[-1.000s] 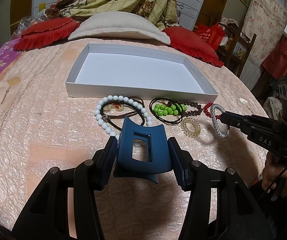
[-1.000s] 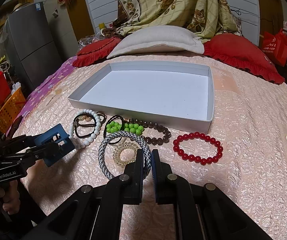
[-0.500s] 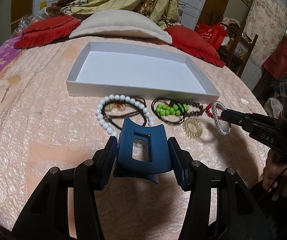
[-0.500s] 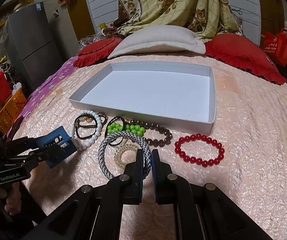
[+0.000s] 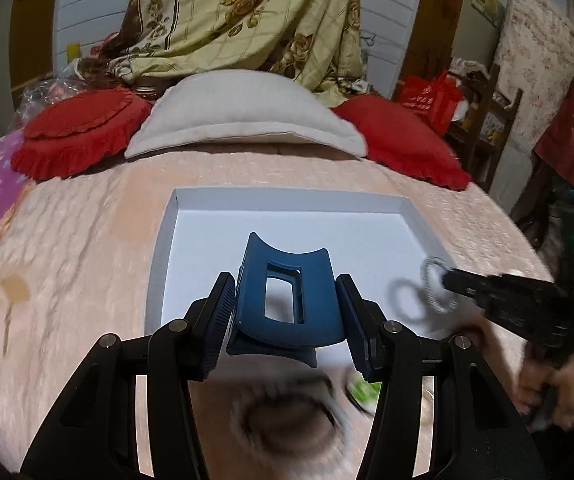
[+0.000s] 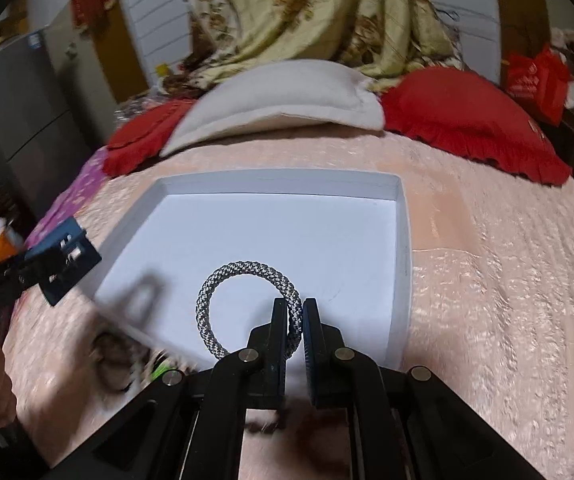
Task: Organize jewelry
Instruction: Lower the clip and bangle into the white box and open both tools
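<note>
Carry-to-tray step: both items are hanging over the white tray (image 6: 405,248), nothing is lying in it yet. Left tongs (image 5: 285,326) are gripping the blue hair claw clip (image 5: 287,300), pads pressing on both its sides, centre of the left view, over the tray's near half. Right tongs (image 6: 295,322) are pinching the grey-and-white braided bracelet (image 6: 243,270), jaws nearly closed on the cord, loop sticking up left of the fingers, mid-frame over the tray floor.

Next move, as I judge it: lowering each piece close to the tray floor, well apart from one another, then opening the tongs; the bracelet's loop may be snagging on a finger at release.

Hard to read: the other jewelry on the pink bedspread (image 6: 487,280) is smearing into blur along the lower edges of both views, only a green bead patch (image 5: 363,390) and a pale ring shape are recognisable. The tray's near wall is hiding behind the tongs. The person's hand (image 5: 563,392) is cut off at lower right.
</note>
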### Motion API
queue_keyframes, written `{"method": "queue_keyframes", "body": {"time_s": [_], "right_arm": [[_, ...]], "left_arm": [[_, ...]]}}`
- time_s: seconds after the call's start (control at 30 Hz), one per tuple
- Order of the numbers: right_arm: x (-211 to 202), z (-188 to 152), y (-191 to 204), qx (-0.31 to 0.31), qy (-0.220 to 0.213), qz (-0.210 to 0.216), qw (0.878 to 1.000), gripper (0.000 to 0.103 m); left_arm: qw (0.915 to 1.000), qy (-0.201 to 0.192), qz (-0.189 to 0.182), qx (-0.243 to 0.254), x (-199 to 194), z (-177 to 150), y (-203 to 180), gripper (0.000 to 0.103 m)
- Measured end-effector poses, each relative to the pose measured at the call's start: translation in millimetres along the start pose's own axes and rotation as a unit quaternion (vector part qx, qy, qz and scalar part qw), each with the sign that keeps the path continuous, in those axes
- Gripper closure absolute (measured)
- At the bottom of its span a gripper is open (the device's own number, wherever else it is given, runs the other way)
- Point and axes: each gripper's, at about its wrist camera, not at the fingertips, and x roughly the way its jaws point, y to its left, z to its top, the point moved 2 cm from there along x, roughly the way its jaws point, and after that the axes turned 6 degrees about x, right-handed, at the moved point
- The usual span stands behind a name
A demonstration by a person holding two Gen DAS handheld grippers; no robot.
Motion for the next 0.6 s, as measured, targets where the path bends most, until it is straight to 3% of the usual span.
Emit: {"method": "queue_keyframes", "body": {"time_s": [0.13, 0.33, 0.37, 0.43, 0.5, 0.57, 0.6], "right_arm": [[21, 9, -11, 0.027, 0.014, -0.006, 1.0, 0.096], [52, 4, -12, 0.03, 0.055, -0.028, 0.998, 0.096], [54, 4, -12, 0.028, 0.054, -0.033, 0.998, 0.096], [54, 3, -10, 0.026, 0.052, -0.041, 0.997, 0.096], [53, 2, -10, 0.03, 0.051, -0.041, 0.997, 0.094], [50, 2, -12, 0.036, 0.048, -0.037, 0.998, 0.086], [47, 4, -11, 0.037, 0.04, -0.034, 0.998, 0.071]], "left_arm": [[0.9995, 0.029, 0.009, -0.001, 43, -8, 9, 0.052], [0.9981, 0.059, 0.007, -0.013, 67, -25, 18, 0.05], [0.9979, 0.064, 0.003, -0.015, 68, -25, 18, 0.047], [0.9979, 0.059, 0.001, -0.025, 65, -23, 20, 0.023], [0.9979, 0.054, 0.0, -0.037, 60, -22, 21, 0.017], [0.997, 0.062, -0.004, -0.046, 52, -21, 20, 0.013], [0.9966, 0.068, -0.003, -0.048, 47, -20, 20, 0.006]]}}
